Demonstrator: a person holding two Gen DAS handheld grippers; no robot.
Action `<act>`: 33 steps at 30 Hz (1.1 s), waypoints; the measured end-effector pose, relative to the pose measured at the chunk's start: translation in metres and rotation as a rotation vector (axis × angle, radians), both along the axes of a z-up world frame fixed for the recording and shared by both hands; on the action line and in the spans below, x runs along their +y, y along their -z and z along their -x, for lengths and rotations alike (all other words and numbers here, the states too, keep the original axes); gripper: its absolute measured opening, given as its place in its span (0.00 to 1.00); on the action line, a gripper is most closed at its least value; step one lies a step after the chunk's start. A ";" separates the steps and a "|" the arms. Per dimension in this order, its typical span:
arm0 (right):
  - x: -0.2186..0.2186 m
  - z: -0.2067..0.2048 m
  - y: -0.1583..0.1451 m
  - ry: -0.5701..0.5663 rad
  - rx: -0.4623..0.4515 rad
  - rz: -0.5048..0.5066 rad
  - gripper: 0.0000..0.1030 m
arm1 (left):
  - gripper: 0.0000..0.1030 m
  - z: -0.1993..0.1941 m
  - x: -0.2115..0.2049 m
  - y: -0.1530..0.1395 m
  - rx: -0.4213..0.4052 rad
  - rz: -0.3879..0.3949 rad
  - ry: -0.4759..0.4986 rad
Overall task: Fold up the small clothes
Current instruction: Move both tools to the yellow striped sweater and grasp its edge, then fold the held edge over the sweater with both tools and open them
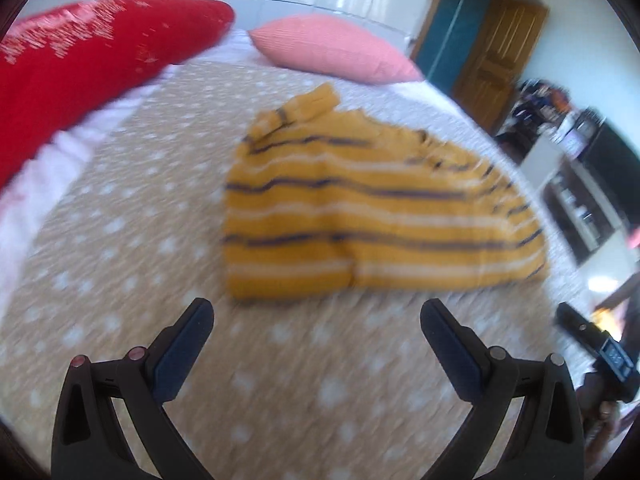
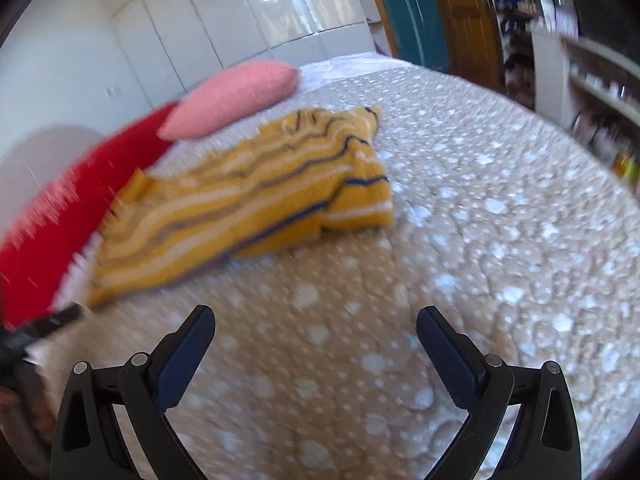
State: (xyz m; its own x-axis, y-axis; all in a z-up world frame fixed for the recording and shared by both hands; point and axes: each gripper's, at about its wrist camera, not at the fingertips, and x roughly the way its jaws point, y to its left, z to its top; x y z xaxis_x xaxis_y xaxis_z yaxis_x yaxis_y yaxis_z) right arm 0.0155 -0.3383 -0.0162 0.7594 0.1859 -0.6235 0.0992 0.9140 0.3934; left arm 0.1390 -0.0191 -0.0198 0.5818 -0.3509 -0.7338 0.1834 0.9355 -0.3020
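Note:
A small yellow sweater (image 1: 360, 208) with white and dark stripes lies partly folded on the beige dotted bedspread (image 1: 120, 280). It also shows in the right wrist view (image 2: 248, 196), up and to the left. My left gripper (image 1: 316, 316) is open and empty, just short of the sweater's near edge. My right gripper (image 2: 316, 324) is open and empty over bare bedspread (image 2: 480, 240), to the right of the sweater. The right gripper's body (image 1: 600, 348) shows at the right edge of the left wrist view. Both views are blurred.
A red pillow (image 1: 88, 64) and a pink pillow (image 1: 332, 48) lie at the head of the bed. White wardrobe doors (image 2: 240, 12) stand behind. A wooden door (image 1: 496, 52) and cluttered shelves (image 2: 600, 92) stand beyond the bed's right side.

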 end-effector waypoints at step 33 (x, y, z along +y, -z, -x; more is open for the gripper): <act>-0.021 -0.059 0.019 -0.060 0.062 -0.407 0.28 | 0.17 -0.034 0.007 -0.001 0.167 0.096 0.055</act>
State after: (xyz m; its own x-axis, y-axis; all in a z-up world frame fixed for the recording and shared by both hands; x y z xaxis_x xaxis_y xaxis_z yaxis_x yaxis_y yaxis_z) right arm 0.0746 -0.3596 -0.0356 0.7028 0.4696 -0.5343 0.0857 0.6897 0.7190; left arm 0.1731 -0.0122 -0.0187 0.4330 -0.4516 -0.7801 0.1734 0.8910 -0.4196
